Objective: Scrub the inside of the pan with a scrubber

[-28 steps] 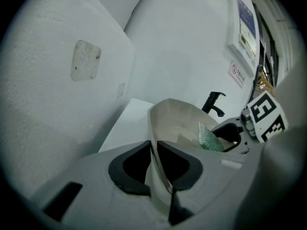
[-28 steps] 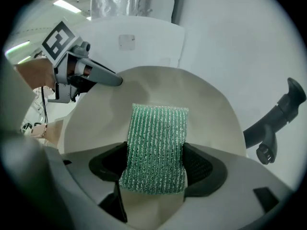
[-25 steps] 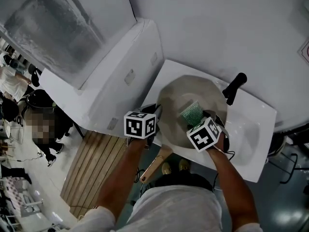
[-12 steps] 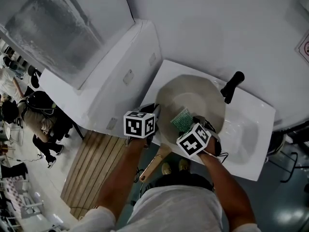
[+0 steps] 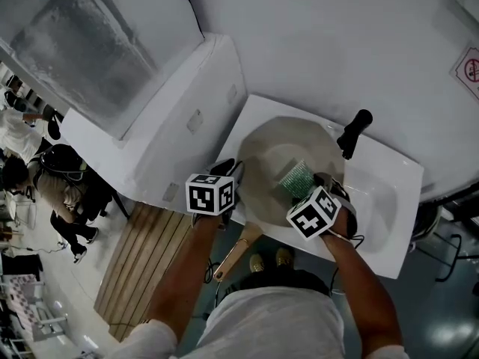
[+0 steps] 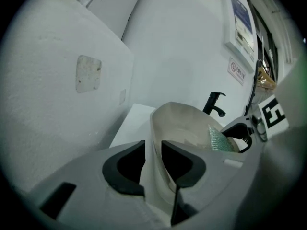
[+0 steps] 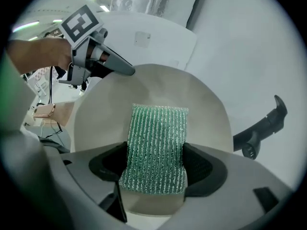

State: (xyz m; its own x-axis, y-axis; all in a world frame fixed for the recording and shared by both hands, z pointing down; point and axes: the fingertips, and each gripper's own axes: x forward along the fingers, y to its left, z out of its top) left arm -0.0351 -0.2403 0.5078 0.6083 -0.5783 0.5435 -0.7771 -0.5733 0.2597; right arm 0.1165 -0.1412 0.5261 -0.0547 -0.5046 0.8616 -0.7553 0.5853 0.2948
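Note:
A pale round pan (image 5: 273,152) sits tilted in the white sink (image 5: 385,200), its wooden handle (image 5: 238,251) sticking out toward me. My left gripper (image 5: 230,174) is at the pan's near left rim. In the left gripper view the rim (image 6: 153,143) stands between the jaws (image 6: 153,161), which are opening and no longer pinch it. My right gripper (image 5: 318,184) is shut on a green mesh scrubber (image 5: 297,178). In the right gripper view the scrubber (image 7: 156,145) lies flat against the inside of the pan (image 7: 158,87).
A black faucet (image 5: 354,133) stands at the back right of the sink, close to the pan's rim. A white slanted cabinet (image 5: 172,126) borders the sink on the left. A slatted wooden board (image 5: 142,264) lies on the floor below, and people stand at far left.
The right gripper swept the scrubber toward the pan's near left side, then back toward the right. The left gripper shifted slightly left at the rim.

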